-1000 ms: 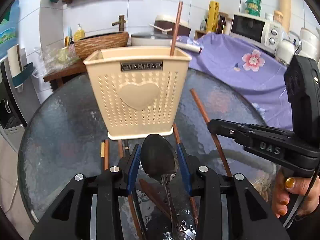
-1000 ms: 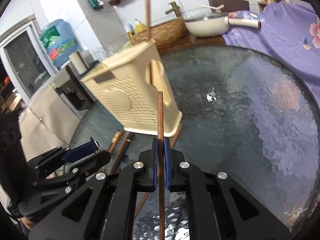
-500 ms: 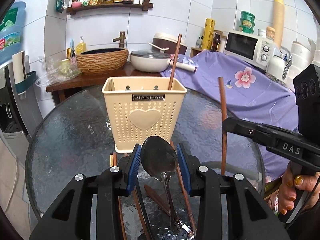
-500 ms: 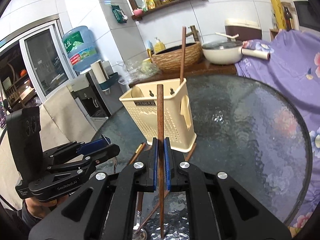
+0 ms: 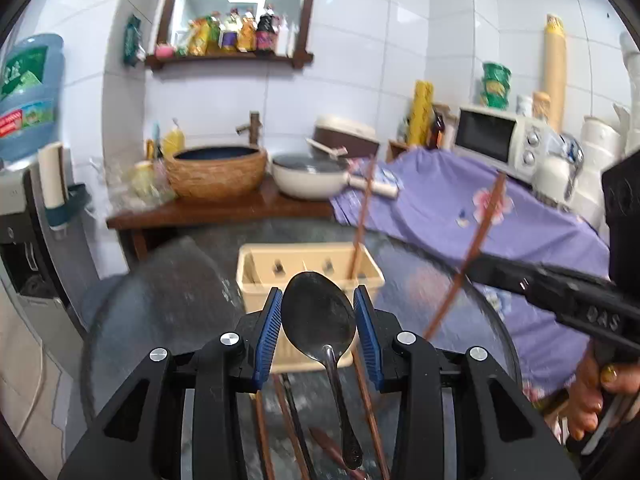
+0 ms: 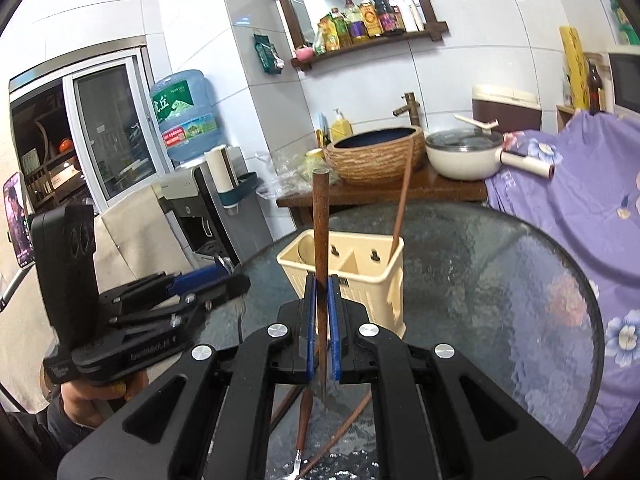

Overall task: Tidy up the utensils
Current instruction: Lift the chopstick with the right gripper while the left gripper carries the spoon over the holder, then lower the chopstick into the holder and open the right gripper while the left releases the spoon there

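Left gripper (image 5: 318,312): gripping the bowl of a dark metal spoon (image 5: 319,316) between its blue pads, handle trailing back toward the camera, above the near edge of the round glass table (image 5: 160,300).

Right gripper (image 6: 321,308): pinching narrowly on a brown wooden chopstick (image 6: 321,216), standing nearly upright with its blunt end topmost.

Sitting beyond both grippers on the table: a cream plastic utensil holder (image 5: 308,258), divided into compartments, already holding one chopstick (image 5: 362,216) leaning in its right-hand compartment.

Lying flat on the glass near the holder's front: several more chopsticks (image 5: 370,408) and a dark utensil, too blurred for naming.

Showing at the far right in the left wrist view: a hand (image 5: 588,396) holding the right gripper's handle.
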{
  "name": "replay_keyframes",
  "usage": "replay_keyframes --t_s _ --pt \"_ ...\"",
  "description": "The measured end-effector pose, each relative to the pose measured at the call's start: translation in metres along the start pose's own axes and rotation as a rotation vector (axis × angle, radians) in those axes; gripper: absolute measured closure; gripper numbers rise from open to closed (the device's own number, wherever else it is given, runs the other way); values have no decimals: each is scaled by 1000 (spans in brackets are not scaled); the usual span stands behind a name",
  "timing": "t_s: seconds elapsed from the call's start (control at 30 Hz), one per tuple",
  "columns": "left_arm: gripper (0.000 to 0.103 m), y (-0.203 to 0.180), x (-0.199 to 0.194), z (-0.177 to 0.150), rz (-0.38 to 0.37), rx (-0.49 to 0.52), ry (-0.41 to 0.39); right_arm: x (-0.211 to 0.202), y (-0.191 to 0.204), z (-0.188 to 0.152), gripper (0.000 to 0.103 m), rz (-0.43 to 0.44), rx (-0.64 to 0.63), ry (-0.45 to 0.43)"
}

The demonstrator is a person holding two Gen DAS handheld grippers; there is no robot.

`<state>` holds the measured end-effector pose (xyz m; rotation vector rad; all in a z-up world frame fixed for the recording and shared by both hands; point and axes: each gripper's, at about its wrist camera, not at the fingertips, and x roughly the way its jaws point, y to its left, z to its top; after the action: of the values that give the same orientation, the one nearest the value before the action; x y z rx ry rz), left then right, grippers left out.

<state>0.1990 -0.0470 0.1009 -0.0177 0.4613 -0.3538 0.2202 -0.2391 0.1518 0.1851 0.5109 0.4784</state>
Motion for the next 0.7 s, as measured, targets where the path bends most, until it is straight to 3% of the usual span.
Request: replay_keyframes --t_s 0.47,0.7 --pt "67 41 31 111 95 -124 -150 -2 14 101 96 -60 -54 -160" --pt "67 41 65 107 204 -110 -204 31 10 108 96 -156 -83 -215"
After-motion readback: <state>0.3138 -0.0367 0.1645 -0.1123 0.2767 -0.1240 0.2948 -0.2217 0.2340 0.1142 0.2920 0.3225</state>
